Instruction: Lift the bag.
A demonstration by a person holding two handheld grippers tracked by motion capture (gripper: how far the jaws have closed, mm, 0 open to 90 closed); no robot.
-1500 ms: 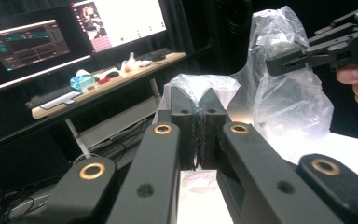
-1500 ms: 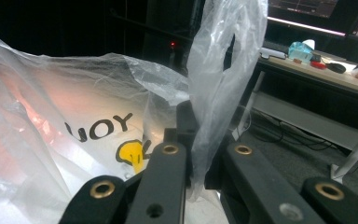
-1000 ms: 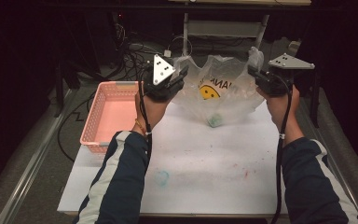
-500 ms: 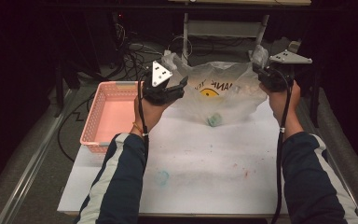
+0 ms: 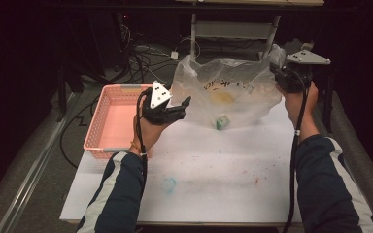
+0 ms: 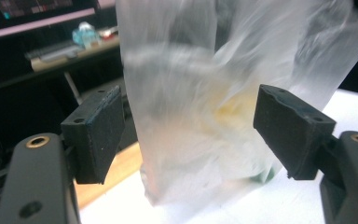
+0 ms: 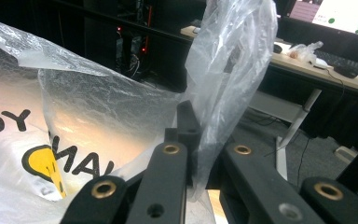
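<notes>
left gripper (image 5: pixel 182 108) just opened — off plastic bag (image 5: pixel 223 92), lowered, right gripper (image 5: pixel 278 73) clamped

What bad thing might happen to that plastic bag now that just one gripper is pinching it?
The right gripper pinches only a thin twist of the plastic bag, so the film may slip out or tear. The left gripper has just been opening, its pads off the film, so that side may sag and close the bag's mouth. The small green object inside, resting on the table, might roll out if the bag tips.
</notes>
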